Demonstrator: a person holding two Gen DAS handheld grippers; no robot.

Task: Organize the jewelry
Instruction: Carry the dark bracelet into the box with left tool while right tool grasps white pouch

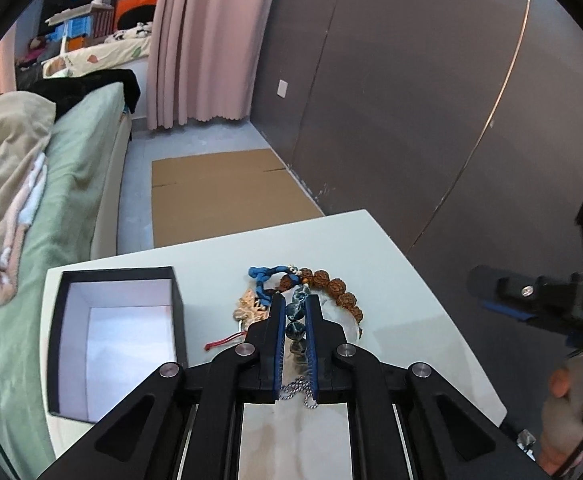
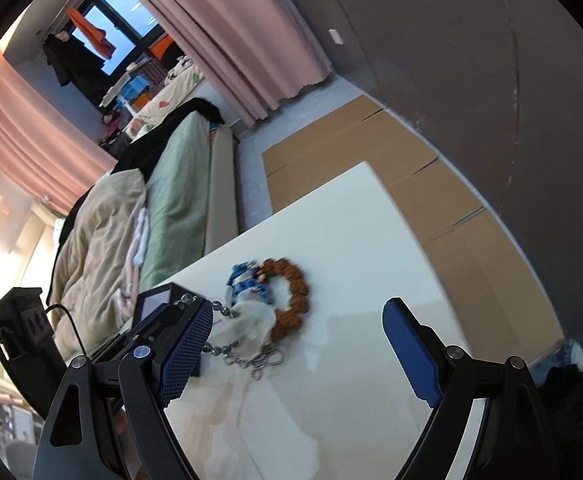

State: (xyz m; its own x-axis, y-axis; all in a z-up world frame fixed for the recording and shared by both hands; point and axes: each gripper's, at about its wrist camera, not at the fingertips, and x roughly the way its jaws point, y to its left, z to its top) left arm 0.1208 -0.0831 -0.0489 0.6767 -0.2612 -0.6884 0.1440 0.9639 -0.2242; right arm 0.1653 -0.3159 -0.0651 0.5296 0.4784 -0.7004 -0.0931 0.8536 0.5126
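Note:
On the white table [image 1: 391, 280] lies a heap of jewelry. My left gripper [image 1: 295, 300] is shut on a strand of grey-blue beads [image 1: 294, 320], which runs between its blue pads; a thin metal chain [image 1: 300, 391] hangs from it near the base of the jaws. Just beyond the tips lie a brown seed bracelet [image 1: 341, 290], a blue knotted cord [image 1: 263, 276] and a beige carved pendant [image 1: 247, 307] on a red cord. My right gripper [image 2: 299, 354] stands open above the table with nothing between its fingers, close to the brown bracelet [image 2: 295, 288] and the bead strand [image 2: 221, 312].
An open black box [image 1: 177, 312] with a white inside stands on the table left of the heap. A bed [image 1: 75, 184] runs along the left. Flattened cardboard [image 1: 227, 196] lies on the floor beyond the table. A dark wall [image 1: 411, 100] is on the right.

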